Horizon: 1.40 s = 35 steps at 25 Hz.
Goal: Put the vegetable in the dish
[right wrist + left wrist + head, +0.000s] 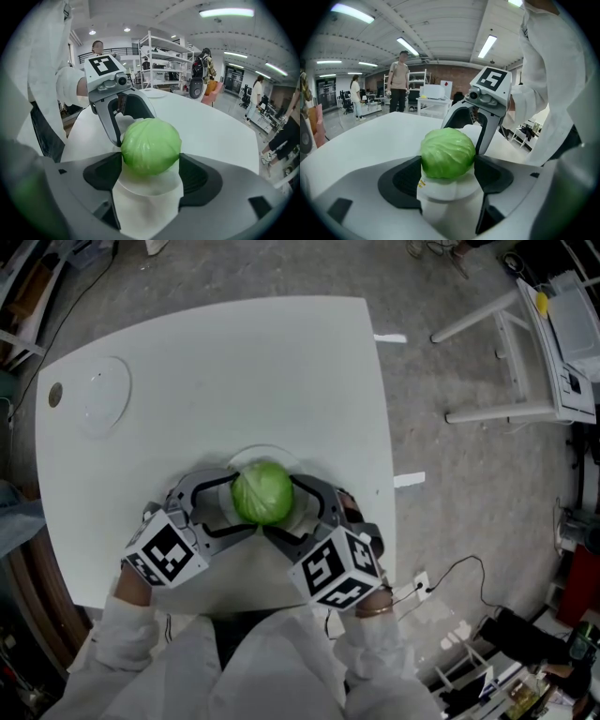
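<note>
We judge the cabbage (263, 491) set in the white dish (265, 451) on the desk (234, 362) — left tongs (447, 161) and right tongs (151, 161) both clamp it; only letting go remains.

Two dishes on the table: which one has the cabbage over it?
The near dish, its rim showing just behind the cabbage. The other dish sits apart at the table's far left corner.

White table (281, 362) (a white frame (497, 412) nearby).
</note>
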Each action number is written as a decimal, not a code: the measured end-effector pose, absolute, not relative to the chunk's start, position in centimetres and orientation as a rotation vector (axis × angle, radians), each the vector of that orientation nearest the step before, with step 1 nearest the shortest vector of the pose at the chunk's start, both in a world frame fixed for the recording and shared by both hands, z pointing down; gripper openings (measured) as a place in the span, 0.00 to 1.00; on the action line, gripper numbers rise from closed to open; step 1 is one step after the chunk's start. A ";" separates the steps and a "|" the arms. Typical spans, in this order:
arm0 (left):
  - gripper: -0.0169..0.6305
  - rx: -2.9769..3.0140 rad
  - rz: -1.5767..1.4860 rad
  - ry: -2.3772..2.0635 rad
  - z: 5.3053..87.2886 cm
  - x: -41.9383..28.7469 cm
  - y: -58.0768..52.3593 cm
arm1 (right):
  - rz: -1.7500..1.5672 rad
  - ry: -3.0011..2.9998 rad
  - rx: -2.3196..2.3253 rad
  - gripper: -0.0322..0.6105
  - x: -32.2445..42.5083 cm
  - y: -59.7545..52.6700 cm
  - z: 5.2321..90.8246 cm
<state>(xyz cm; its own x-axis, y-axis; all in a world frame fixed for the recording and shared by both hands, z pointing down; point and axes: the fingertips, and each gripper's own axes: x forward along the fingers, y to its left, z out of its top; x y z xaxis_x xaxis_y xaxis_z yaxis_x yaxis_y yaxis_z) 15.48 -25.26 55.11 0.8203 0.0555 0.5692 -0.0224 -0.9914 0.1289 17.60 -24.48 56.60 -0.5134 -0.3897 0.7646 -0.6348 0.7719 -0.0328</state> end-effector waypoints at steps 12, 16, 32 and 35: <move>0.55 2.842 0.838 -0.078 54.1 15.0 -25.3 | 0.355 -2.135 0.915 0.62 18.5 -24.0 56.4; 0.55 2.839 0.822 -0.074 53.1 14.6 -24.7 | 0.369 -2.169 0.951 0.62 18.6 -23.5 55.0; 0.55 2.894 0.411 -0.268 39.6 12.4 -23.9 | 0.227 -2.431 1.157 0.62 16.4 -21.8 40.9; 0.55 2.904 0.341 -0.292 37.3 11.8 -23.5 | 0.195 -2.498 1.184 0.62 15.5 -21.4 38.2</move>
